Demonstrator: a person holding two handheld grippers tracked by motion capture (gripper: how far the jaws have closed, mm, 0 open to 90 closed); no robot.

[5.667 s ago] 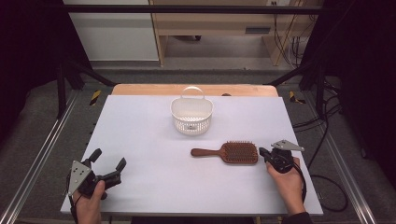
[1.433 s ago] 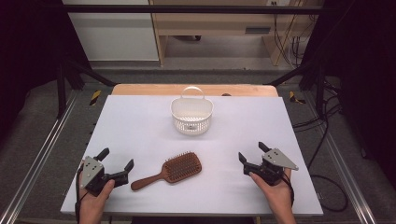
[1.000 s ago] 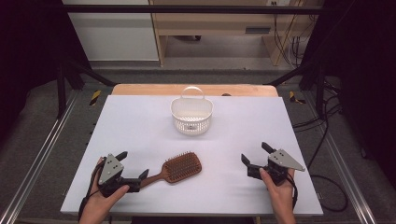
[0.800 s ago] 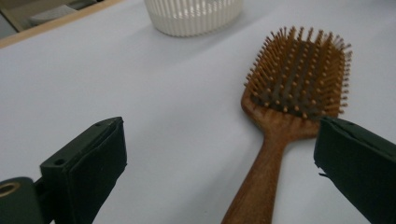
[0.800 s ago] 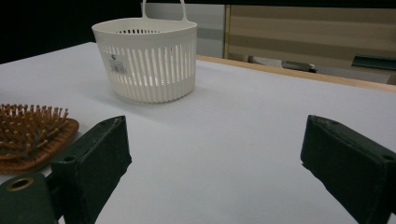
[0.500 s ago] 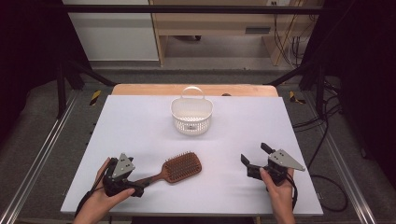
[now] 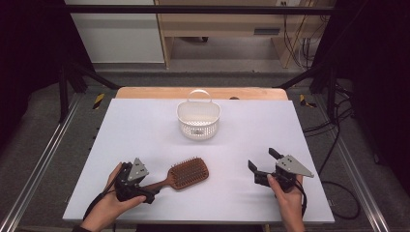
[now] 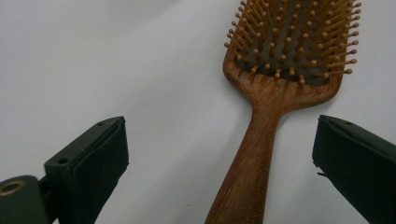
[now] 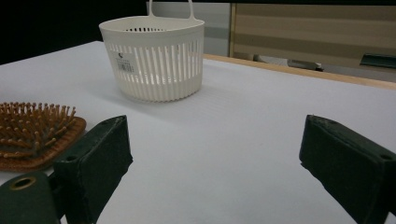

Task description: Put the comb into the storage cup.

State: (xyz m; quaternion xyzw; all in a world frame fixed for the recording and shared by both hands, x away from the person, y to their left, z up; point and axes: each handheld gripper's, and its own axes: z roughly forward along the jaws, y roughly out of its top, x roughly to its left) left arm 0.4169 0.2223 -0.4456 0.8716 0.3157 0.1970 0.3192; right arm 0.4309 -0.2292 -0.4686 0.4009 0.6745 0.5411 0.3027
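Item 1, left gripper (image 8: 219, 154): jaws spread wide astride the handle of the wooden hairbrush (image 7: 183, 174), which lies bristles-up on the table's (image 7: 145, 130) near left; best to centre the handle, then close squarely. Item 2, right gripper (image 7: 263, 164): jaws likewise parted, empty, near right. Item 3, white basket (image 9: 154, 56), far centre: its barcode label reads clearly in the right gripper view, less so from high.

The hairbrush (image 7: 183, 174) lies on the table (image 7: 145, 130) near my edge, left of centre, its handle pointing to about eight o'clock and its head to two o'clock. My left gripper (image 7: 145, 192) sits at the handle's end, one jaw on either side of it. The basket (image 7: 198, 119) stands at twelve o'clock, well behind the brush. My right gripper (image 7: 261, 164) rests at about four o'clock, well apart from both.
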